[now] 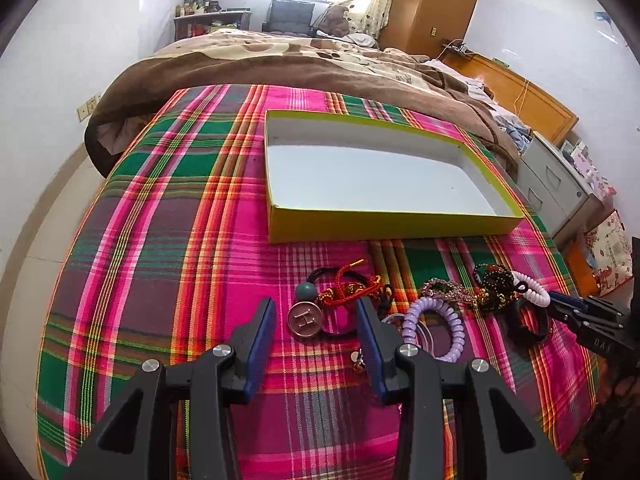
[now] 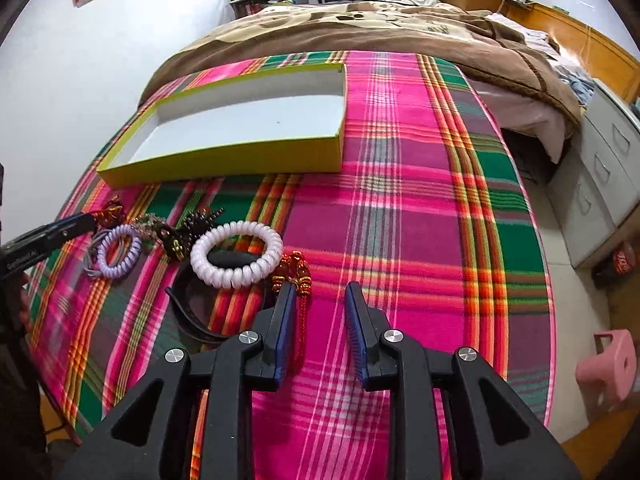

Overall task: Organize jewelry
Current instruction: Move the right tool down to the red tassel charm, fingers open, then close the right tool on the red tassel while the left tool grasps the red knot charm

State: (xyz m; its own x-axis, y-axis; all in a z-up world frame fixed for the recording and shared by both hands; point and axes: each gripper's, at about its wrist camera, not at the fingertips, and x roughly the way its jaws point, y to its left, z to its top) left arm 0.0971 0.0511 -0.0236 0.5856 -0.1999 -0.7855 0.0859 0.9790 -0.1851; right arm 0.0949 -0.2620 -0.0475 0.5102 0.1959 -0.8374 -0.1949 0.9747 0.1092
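A heap of jewelry lies on the plaid cloth in front of a shallow yellow-green box [image 1: 392, 222] [image 2: 224, 160] with a white floor. My left gripper [image 1: 316, 314] is open, its fingers either side of a round "H" charm hair tie [image 1: 305, 320], not touching it. A red knotted cord [image 1: 352, 286] and a purple spiral tie [image 1: 434, 328] lie near it. My right gripper [image 2: 320, 300] is open; a red beaded cord [image 2: 298, 274] trails between its jaws beside the left pad. A white spiral bracelet [image 2: 236, 254], black band [image 2: 192, 312] and bead pile [image 2: 176, 236] lie to its left.
Behind the table is a bed with a brown blanket [image 1: 280, 60]. To the right stand grey drawers [image 2: 608, 168], a pink stool [image 2: 608, 364] and a red can [image 2: 622, 258] on the floor. The cloth right of the right gripper is bare up to the table edge.
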